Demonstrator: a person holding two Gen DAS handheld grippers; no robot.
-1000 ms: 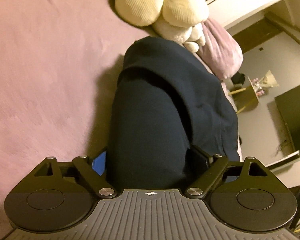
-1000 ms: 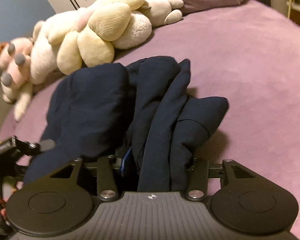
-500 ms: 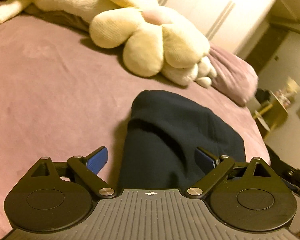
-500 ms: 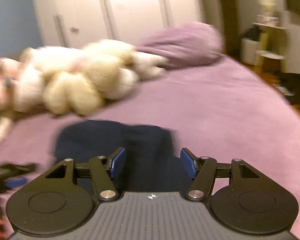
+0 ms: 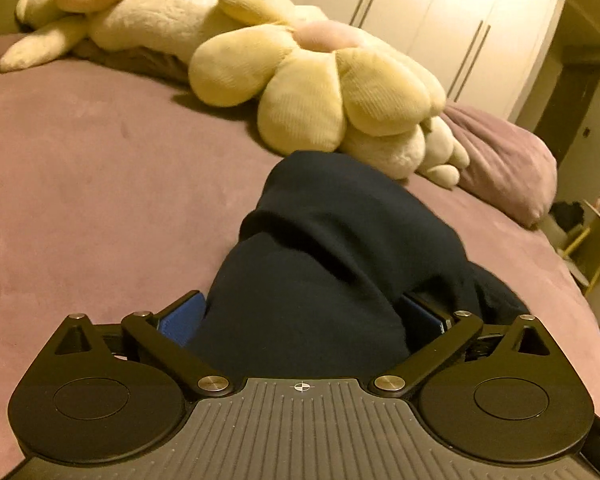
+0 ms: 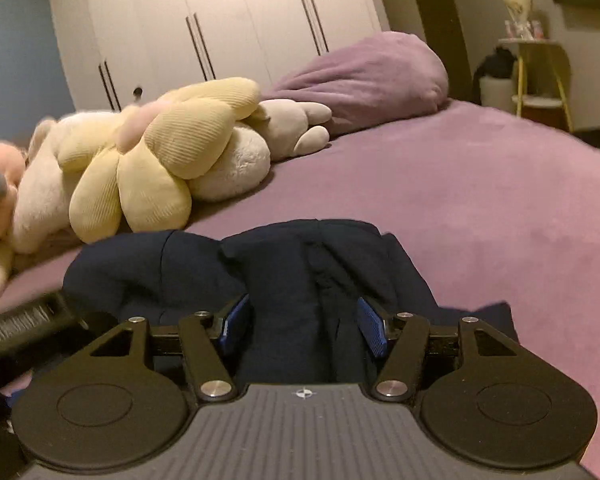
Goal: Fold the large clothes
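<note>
Mauve plush bedspread [image 5: 100,208] is left bare around a bunched dark navy garment [image 5: 340,248], straddled unclamped by the spread left hand-held gripper [image 5: 300,312] and right hand-held gripper [image 6: 304,320]; no writing is legible.

Flower plush [image 5: 320,80], purple pillow [image 6: 364,76], white wardrobe [image 6: 236,16]

Garment [image 6: 300,280] on bed [image 6: 480,184], plush toys [image 6: 160,160] behind, pillow [image 6: 364,76] perhaps farthest

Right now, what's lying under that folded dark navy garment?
The dark navy garment rests on the mauve plush bedspread, which shows all around it. Whatever lies directly beneath the fabric is covered and cannot be seen.
</note>
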